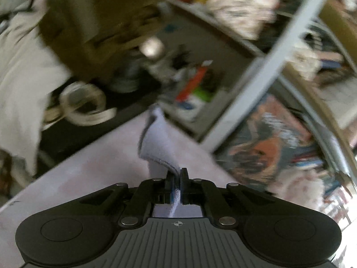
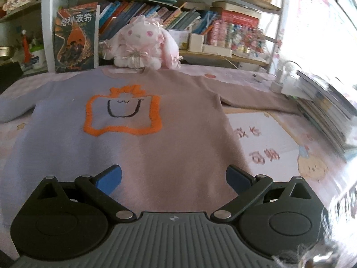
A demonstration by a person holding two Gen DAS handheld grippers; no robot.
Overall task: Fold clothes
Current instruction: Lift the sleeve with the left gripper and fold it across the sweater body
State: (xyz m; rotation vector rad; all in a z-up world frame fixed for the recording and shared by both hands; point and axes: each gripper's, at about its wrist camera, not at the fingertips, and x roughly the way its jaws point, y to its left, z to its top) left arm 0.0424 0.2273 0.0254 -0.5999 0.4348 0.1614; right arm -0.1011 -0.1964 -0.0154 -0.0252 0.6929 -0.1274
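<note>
Lilac knit, the sweater is spread flat, front up, on the tabletop, both sleeves stretched outward. A pale lilac strip of cloth, probably a cuff of the sweater, is clamped between the closed left tongs. The right tongs are held wide apart over the hem, nothing gripped. If the cuff is pulled across too quickly, the body could be dragged askew; the plush rabbit and stacked books nearby could be snagged.

Plush bunny before shelved books, upright poster book
</note>
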